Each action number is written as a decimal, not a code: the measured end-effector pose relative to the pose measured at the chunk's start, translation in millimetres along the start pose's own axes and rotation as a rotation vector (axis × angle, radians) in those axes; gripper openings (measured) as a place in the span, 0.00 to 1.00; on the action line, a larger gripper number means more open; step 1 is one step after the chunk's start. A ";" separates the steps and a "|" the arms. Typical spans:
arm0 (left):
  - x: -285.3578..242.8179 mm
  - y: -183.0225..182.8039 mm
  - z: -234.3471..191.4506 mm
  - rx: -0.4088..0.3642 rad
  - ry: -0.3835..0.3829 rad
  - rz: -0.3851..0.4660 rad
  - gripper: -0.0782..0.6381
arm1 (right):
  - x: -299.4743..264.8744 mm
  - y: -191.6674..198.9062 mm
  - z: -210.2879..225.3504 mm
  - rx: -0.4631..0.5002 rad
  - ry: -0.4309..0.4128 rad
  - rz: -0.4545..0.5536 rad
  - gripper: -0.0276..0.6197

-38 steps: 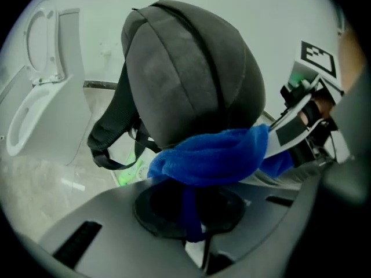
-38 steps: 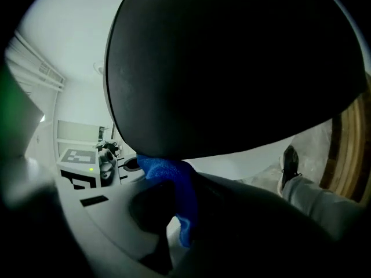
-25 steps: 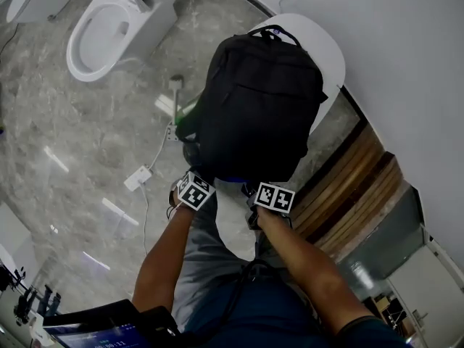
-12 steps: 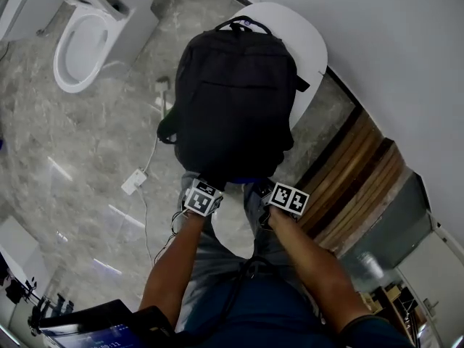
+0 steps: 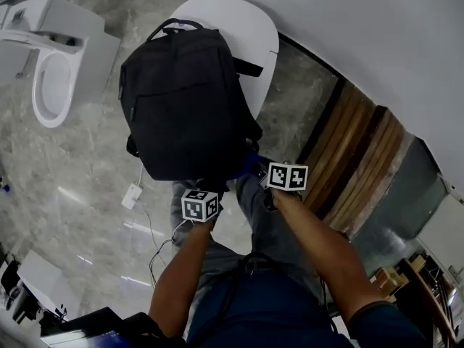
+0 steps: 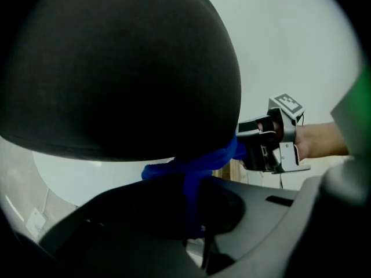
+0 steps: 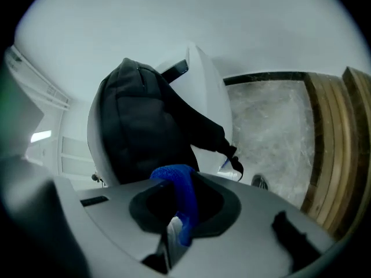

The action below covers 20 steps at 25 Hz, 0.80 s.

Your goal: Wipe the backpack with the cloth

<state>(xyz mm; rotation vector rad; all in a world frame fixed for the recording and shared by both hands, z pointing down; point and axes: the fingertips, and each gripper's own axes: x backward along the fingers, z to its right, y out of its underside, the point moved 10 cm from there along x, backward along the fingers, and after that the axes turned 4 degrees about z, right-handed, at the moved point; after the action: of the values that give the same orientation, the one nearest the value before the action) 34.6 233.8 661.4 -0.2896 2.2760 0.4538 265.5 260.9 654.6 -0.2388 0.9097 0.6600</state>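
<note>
**While pinching the cloth [image 6: 191, 165] at both ends, needed even tension**

Held the blue cloth clamped in the left claw [image 6: 194, 213] and in the right claw [image 7: 177, 225], strung between the two. Found the backpack [image 5: 185, 100] just ahead of and above both claws, propped on a white oval surface [image 5: 250, 27], with its lower edge seemingly touching the cloth. Probably called for keeping both pinches tight, pressing the span against the fabric, and sliding together to avoid dropping an end.
</note>
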 end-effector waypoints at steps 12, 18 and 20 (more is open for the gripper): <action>-37.6 3.2 26.9 0.243 0.033 0.045 0.16 | -14.7 -23.2 19.1 0.185 -0.053 -0.112 0.09; -38.1 -12.6 53.5 0.354 0.169 0.037 0.16 | -20.6 -57.0 5.2 0.159 -0.089 -0.018 0.09; -41.1 -28.3 70.8 0.448 0.257 0.087 0.16 | -29.0 -86.2 -7.3 0.196 -0.094 -0.006 0.09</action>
<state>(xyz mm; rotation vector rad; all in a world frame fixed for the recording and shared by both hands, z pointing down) 118.5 239.6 640.7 -0.0204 2.5704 -0.0626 301.7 178.0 666.4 -0.0348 0.8764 0.5675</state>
